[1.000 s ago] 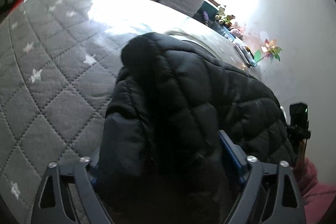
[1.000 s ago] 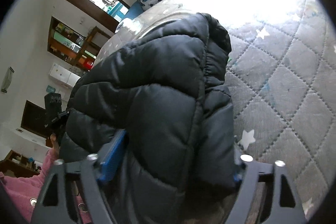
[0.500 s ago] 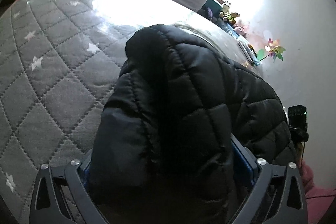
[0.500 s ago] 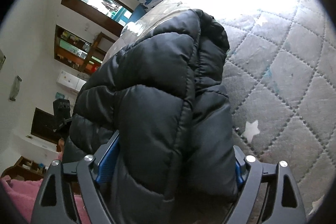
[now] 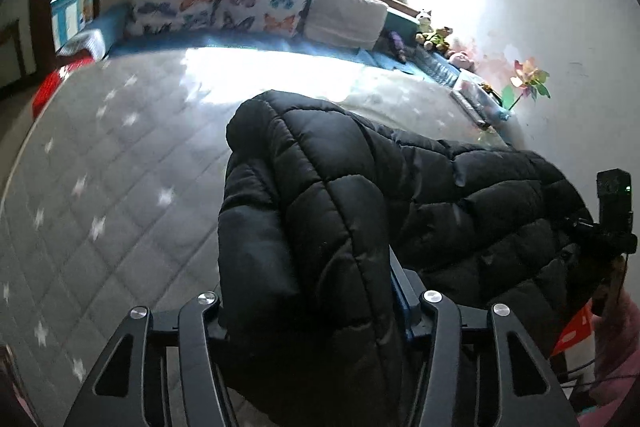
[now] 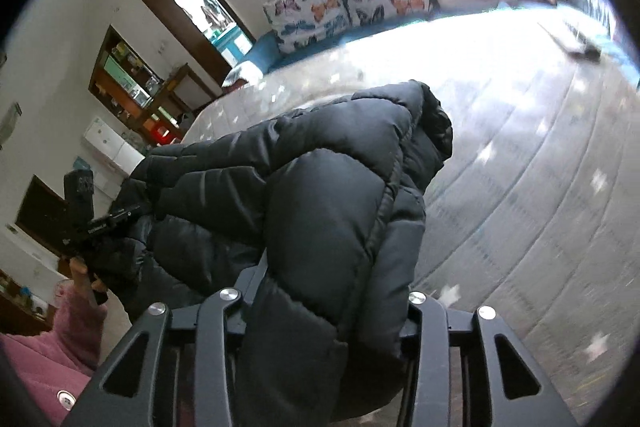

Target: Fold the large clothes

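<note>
- The left gripper (image 5: 310,301) is closed on one end of the black puffer jacket (image 5: 360,195).
- The right gripper (image 6: 324,301) clamps the other end — the jacket hangs between them, above the grey quilted bed (image 5: 120,187).

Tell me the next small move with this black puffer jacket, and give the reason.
Probably carry both held ends forward and lower them onto the grey quilted bed cover. The left gripper and right gripper each clamp a thick bunch of the black puffer jacket, which hangs lifted between them, with bare cover lying ahead.
</note>
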Available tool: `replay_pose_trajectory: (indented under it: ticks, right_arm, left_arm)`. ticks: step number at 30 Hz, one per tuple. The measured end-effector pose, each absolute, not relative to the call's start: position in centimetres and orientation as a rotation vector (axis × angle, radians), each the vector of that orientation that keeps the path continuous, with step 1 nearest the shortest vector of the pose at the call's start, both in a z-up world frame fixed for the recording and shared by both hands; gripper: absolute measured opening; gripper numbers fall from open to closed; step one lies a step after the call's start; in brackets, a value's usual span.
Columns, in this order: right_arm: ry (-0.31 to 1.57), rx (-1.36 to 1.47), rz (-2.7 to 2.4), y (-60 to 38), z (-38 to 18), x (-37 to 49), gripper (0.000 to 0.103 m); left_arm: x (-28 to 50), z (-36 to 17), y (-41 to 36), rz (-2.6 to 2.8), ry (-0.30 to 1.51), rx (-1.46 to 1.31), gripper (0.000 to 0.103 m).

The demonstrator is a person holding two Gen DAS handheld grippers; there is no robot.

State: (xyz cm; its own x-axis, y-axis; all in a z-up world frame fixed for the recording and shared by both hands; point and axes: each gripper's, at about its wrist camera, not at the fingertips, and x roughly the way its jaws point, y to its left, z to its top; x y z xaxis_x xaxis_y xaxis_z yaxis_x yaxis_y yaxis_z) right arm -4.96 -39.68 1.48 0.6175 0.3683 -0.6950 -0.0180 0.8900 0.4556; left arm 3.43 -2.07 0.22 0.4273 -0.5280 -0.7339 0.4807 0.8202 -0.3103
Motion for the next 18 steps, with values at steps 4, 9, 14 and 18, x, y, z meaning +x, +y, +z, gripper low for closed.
replay_pose_trajectory:
  ticks: [4,9,14,18]
  right_arm:
    - [0.816,0.383,0.158,-42.3,4.2,-4.9,0.044]
    - [0.751,0.311,0.050,-46.5,7.2,-4.6,0.044]
    - [0.699,0.247,-0.068,-50.9,9.5,-4.2,0.044]
    - [0.690,0.239,-0.151,-54.3,8.9,-3.6,0.044]
  left_arm:
    - [6.0,3.7,-7.9,-0.689,0.913,-0.045,0.056]
    - [10.8,7.6,-16.5,-0.757,0.891,-0.028,0.055]
    - [15.2,10.8,-27.5,-0.830,0.859,-0.011,0.055]
    - [18.3,10.3,-34.7,-0.863,0.864,-0.001,0.055]
